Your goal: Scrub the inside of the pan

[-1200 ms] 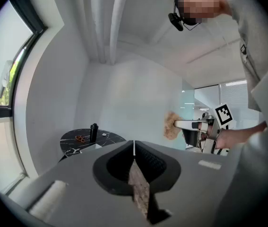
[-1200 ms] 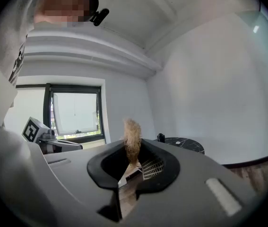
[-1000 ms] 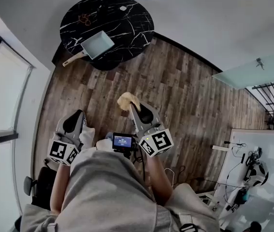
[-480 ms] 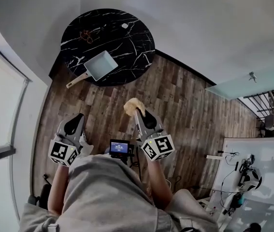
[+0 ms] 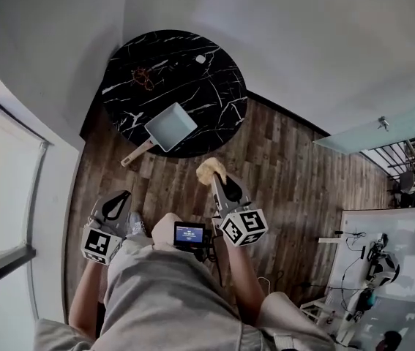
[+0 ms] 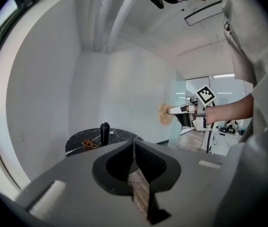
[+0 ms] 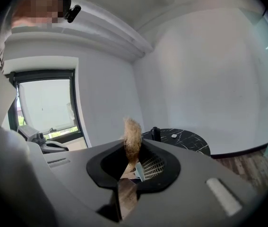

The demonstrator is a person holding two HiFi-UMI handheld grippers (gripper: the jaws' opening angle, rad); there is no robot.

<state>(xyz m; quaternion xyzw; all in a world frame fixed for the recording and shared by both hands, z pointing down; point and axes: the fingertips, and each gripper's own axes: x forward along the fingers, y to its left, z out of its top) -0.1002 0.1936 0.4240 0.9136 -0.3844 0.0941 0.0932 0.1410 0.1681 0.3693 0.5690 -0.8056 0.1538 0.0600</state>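
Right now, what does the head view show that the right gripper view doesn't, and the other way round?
Only the head view: the pale square pan on the round black table, the reddish tangle beyond it, and the left gripper. Only the right gripper view: a dark upright object on that table, and a close look at jaws clamped on the tan scrubber. Both: the table, the small white item on it, and the right gripper holding the scrubber.

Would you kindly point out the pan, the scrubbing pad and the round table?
pan point(image 5: 171, 127), head view, middle of its pale inside.
scrubbing pad point(image 5: 211, 169), head view, middle of the tan tuft.
round table point(image 5: 214, 86), head view, bare patch of its top.
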